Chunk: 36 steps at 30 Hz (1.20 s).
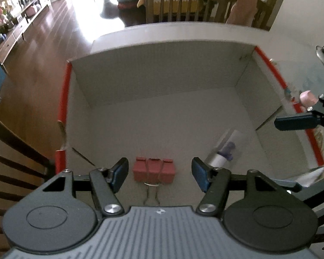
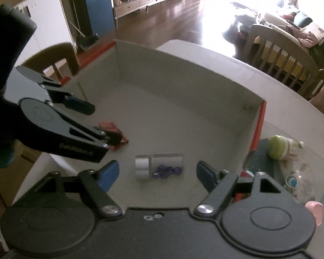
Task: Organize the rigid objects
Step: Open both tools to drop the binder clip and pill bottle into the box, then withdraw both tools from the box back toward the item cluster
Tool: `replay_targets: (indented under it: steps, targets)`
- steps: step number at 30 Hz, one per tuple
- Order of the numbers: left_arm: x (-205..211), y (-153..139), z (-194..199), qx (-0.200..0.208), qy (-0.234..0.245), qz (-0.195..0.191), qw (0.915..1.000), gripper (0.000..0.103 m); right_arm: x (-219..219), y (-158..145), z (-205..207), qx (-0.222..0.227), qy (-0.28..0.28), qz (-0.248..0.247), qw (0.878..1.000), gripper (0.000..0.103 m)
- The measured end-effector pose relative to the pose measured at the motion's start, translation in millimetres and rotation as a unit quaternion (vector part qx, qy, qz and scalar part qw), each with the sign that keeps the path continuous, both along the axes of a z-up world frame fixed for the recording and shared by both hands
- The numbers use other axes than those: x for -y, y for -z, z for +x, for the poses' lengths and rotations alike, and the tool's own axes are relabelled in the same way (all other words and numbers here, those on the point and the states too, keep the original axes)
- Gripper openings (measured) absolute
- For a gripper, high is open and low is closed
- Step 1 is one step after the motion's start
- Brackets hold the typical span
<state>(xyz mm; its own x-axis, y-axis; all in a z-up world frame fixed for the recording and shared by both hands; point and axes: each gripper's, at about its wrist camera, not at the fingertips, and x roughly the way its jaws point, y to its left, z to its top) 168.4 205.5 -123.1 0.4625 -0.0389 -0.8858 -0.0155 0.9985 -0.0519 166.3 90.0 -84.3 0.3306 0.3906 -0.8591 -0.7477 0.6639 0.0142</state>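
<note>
A red-edged cardboard box (image 1: 162, 116) (image 2: 183, 82) lies open on the table. On its floor lie red binder clips (image 1: 153, 171) (image 2: 113, 130) and a clear tube with a silver cap holding purple beads (image 1: 223, 151) (image 2: 158, 167). My left gripper (image 1: 159, 173) (image 2: 97, 120) is open and empty, its fingers on either side of the clips, just above them. My right gripper (image 2: 157, 176) is open and empty, hovering over the tube; one finger (image 1: 296, 123) shows over the box's right wall.
Right of the box on the table stand a green-capped bottle (image 2: 279, 146), a small pink object (image 1: 307, 98) and small toys (image 2: 291, 181). Wooden chairs (image 1: 179, 2) (image 2: 278, 51) stand around the table. A chair back (image 1: 15, 151) is at the left.
</note>
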Motion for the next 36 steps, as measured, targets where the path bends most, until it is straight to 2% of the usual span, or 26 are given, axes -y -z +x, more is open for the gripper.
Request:
replay_targets:
  steps: [2, 3, 13, 16, 19, 25, 28, 36]
  targets:
    - [2, -13, -3, 0.013, -0.005, -0.003, 0.9999, 0.064, 6, -10, -5, 0.003, 0.002, 0.013, 1.0, 0.079]
    - [-1, -22, 9, 0.019, -0.006, -0.004, 0.9998, 0.064, 9, -15, -7, 0.004, 0.003, 0.021, 1.0, 0.08]
    - [4, -73, -29, 0.086, -0.013, -0.017, 0.9961, 0.064, 44, -61, -37, 0.024, 0.021, 0.092, 0.995, 0.086]
    - [9, -84, -36, 0.098, -0.011, -0.016, 0.995, 0.071, 55, -72, -46, 0.035, 0.029, 0.108, 0.993, 0.089]
    - [16, -93, -47, 0.113, -0.008, -0.014, 0.9935, 0.071, 70, -81, -54, 0.041, 0.039, 0.127, 0.99, 0.091]
    - [26, -113, -69, 0.14, -0.007, -0.024, 0.9898, 0.071, 98, -92, -70, 0.052, 0.06, 0.158, 0.984, 0.094]
    - [33, -119, -75, 0.15, -0.01, -0.026, 0.9882, 0.079, 112, -96, -79, 0.071, 0.063, 0.168, 0.981, 0.095]
    - [69, -126, -86, 0.17, -0.006, -0.03, 0.985, 0.079, 161, -98, -91, 0.097, 0.089, 0.191, 0.973, 0.099]
